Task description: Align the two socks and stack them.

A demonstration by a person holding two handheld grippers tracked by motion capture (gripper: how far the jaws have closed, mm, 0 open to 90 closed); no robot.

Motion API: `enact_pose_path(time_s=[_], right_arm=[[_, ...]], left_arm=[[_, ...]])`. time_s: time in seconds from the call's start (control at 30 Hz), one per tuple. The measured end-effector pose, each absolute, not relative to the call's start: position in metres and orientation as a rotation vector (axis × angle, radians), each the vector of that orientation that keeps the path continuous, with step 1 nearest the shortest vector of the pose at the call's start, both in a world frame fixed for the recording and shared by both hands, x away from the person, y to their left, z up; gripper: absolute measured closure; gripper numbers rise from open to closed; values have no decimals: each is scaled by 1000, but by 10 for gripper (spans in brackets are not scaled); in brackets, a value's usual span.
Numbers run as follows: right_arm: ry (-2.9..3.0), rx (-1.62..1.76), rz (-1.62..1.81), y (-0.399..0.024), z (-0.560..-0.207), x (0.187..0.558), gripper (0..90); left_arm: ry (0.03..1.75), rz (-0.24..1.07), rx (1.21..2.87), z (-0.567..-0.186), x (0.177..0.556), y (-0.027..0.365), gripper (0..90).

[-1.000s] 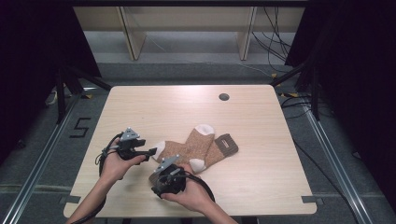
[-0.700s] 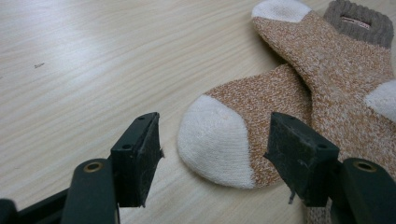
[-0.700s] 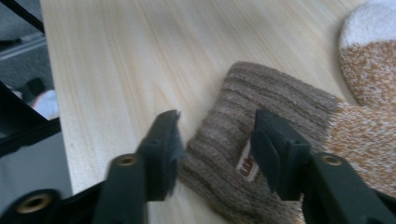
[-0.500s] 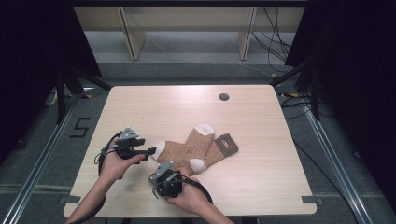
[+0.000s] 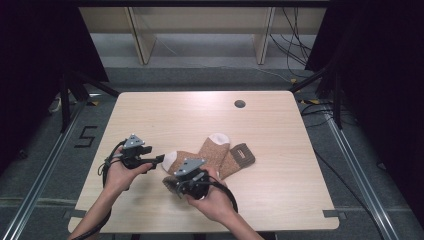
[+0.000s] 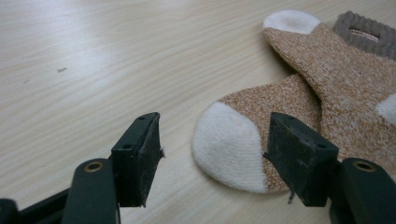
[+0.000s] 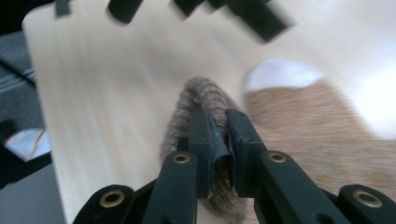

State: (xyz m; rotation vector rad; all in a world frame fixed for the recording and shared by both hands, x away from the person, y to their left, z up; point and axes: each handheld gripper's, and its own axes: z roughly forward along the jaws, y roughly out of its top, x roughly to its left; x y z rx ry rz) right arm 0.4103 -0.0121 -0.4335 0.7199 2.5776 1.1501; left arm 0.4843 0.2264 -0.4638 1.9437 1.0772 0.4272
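Two brown socks with white toes and heels lie crossed on the wooden table (image 5: 200, 110). One sock's white toe (image 5: 170, 159) (image 6: 229, 144) points at my left gripper (image 5: 159, 159) (image 6: 215, 128), which stands open just short of it with nothing between its jaws. The other sock's toe (image 5: 219, 138) (image 6: 292, 21) lies farther back, beside a grey-brown cuff (image 5: 242, 154) (image 6: 364, 32). My right gripper (image 5: 172, 184) (image 7: 218, 116) has just been closing its jaws. It is shut on a second grey-brown cuff (image 7: 201, 95), pinched and raised a little off the table.
A dark round hole (image 5: 240, 104) sits in the table's far right part. Pale shelf legs (image 5: 140, 40) stand behind the table, and cables (image 5: 300, 55) lie on the floor at the back right. Black frame bars flank both sides.
My right gripper's jaws have closed on the sock cuff, and the hand has risen slightly with it. The left gripper has stayed put and open.
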Motion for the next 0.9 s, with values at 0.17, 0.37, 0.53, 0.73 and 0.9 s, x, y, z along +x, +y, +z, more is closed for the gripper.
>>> enact_pose_path(time_s=[0.17, 0.37, 0.53, 0.73, 0.9], right_arm=[[2463, 792, 1206, -40, -404, 419, 821], [2348, 849, 1234, -71, -377, 439, 823], [2296, 876, 1269, -85, -361, 449, 823], [2263, 890, 1290, -92, -344, 457, 825], [2243, 879, 1294, -94, -332, 460, 825]], left_arm=[[1079, 435, 1924, -463, 485, 223, 346], [1014, 422, 1967, -461, 487, 209, 331], [954, 413, 1962, -457, 491, 192, 317], [844, 374, 1950, -450, 497, 170, 275], [808, 350, 1977, -448, 500, 155, 257]])
